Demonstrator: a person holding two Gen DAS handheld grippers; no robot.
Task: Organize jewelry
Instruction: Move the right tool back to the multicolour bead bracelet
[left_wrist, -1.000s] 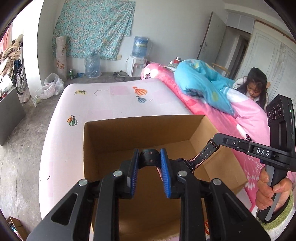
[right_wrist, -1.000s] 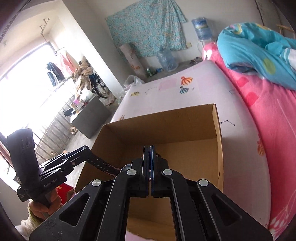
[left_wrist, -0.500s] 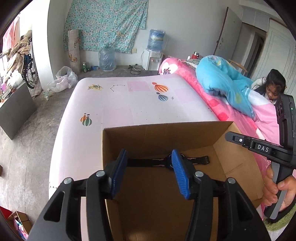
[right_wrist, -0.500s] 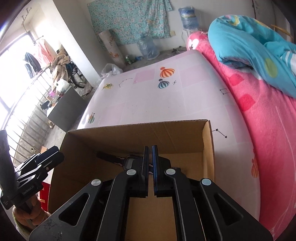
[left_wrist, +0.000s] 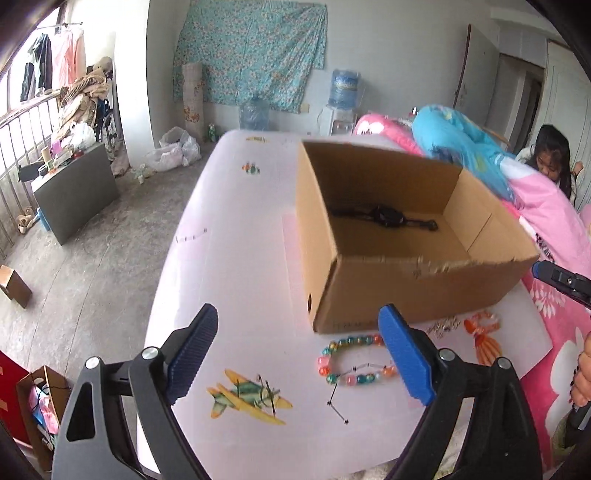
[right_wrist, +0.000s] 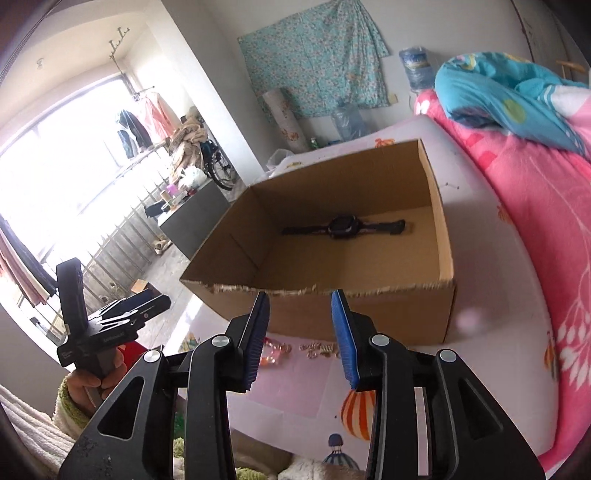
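A black wristwatch (left_wrist: 386, 217) lies flat on the floor of an open cardboard box (left_wrist: 424, 291) on the pink bed sheet; it also shows in the right wrist view (right_wrist: 341, 228) inside the box (right_wrist: 354, 314). My left gripper (left_wrist: 299, 354) is open and empty, held above the sheet in front of the box. A multicoloured bead bracelet (left_wrist: 332, 360) lies just ahead of it, with a small silver piece (left_wrist: 443, 326) and an orange ornament (left_wrist: 484, 338) to its right. My right gripper (right_wrist: 300, 334) is open and empty, near the box's front wall.
The bed's pink sheet (left_wrist: 240, 258) drops off to a concrete floor on the left. A blue and pink duvet (left_wrist: 461, 147) lies behind the box. A girl (left_wrist: 552, 158) sits at the far right. Small trinkets (right_wrist: 317, 349) lie by the box front.
Both grippers have opened and drawn back out of the box. The watch that they held between them now lies on the box floor.
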